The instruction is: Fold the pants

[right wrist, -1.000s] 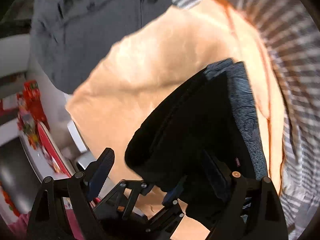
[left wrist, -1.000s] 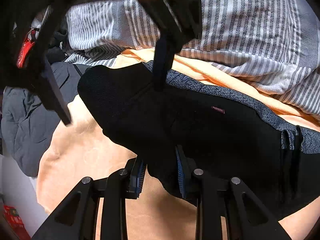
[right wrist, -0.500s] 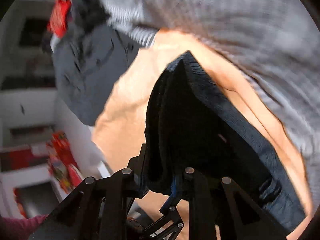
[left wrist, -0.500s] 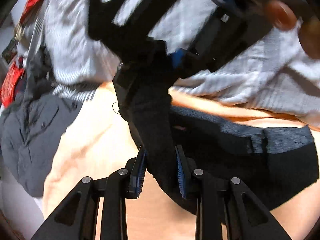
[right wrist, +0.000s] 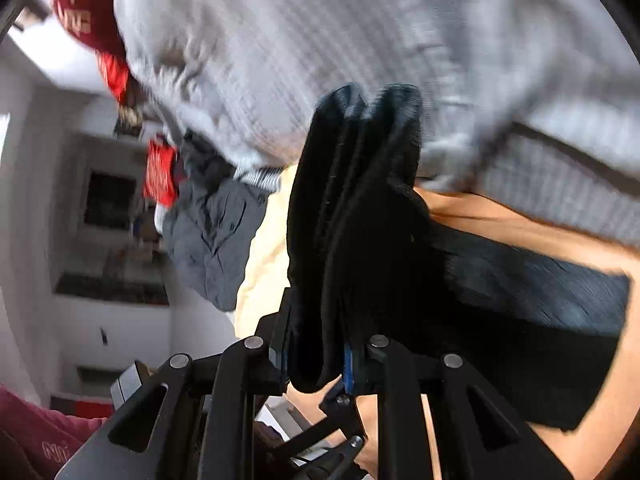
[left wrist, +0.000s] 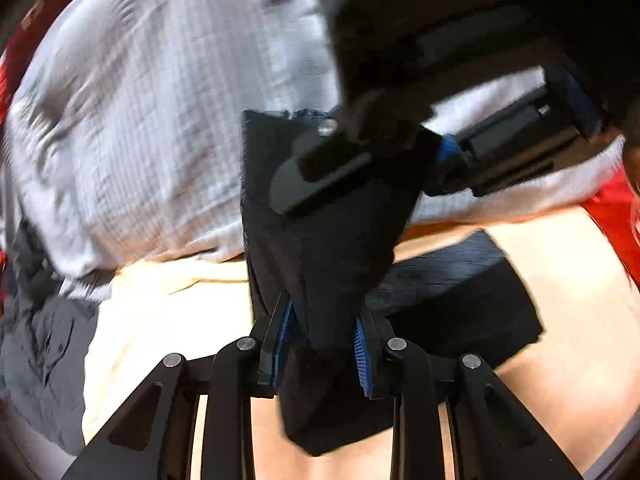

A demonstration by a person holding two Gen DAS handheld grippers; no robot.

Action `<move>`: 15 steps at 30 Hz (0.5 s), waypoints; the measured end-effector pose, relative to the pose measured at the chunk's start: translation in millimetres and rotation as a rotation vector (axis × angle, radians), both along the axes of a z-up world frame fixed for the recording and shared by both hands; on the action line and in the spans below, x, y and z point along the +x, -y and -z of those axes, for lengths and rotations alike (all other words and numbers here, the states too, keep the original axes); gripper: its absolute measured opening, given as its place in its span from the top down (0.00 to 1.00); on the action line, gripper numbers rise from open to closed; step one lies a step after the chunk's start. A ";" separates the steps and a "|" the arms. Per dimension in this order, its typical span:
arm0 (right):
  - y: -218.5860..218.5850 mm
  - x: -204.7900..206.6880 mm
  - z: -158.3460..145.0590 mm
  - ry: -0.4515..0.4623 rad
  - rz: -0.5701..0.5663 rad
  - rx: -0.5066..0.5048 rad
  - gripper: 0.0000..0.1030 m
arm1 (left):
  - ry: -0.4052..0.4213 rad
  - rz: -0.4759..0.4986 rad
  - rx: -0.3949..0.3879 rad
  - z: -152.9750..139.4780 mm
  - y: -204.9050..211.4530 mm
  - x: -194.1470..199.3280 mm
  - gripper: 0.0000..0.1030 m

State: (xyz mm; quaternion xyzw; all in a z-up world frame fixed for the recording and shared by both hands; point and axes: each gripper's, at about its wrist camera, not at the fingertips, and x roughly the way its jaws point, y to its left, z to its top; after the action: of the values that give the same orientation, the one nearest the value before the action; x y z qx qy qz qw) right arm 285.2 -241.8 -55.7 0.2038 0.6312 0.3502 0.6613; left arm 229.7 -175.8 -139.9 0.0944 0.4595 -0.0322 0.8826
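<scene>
The black pants (left wrist: 336, 248) with a grey patterned waistband (left wrist: 444, 268) lie partly on an orange-cream blanket (left wrist: 168, 320). My left gripper (left wrist: 322, 344) is shut on a lifted fold of the pants. My right gripper (right wrist: 316, 354) is shut on the same raised end of the pants (right wrist: 360, 216); it also shows in the left wrist view (left wrist: 360, 164) above the fold. The raised part stands upright, and the waistband half (right wrist: 532, 292) stays flat on the blanket.
A grey-and-white striped cover (left wrist: 132, 128) lies bunched behind the pants. A dark grey garment (left wrist: 44, 352) sits at the left of the blanket. Red cloth (left wrist: 616, 216) shows at the right. White shelves (right wrist: 100, 240) stand beyond the bed.
Both grippers have lifted the pants end higher and carried it toward the waistband side. The right gripper closed on the fabric after being open a second ago.
</scene>
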 end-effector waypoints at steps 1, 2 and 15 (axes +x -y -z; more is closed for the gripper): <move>17.3 -3.5 -0.4 -0.004 0.030 0.009 0.80 | -0.003 0.031 0.004 1.1 15.6 -1.4 0.72; 39.4 -9.7 0.9 -0.010 0.069 0.021 0.80 | -0.008 0.059 0.009 2.9 30.0 -3.0 0.72; 217.6 -71.9 100.4 -0.184 0.408 0.111 0.80 | -0.170 0.293 0.157 84.1 145.3 -28.1 0.72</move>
State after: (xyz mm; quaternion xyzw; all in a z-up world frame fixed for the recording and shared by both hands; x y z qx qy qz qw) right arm 213.3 -459.4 -156.1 0.3944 0.6145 0.2232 0.6458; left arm 201.6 -321.1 -224.0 0.2259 0.5149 -0.1323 0.8163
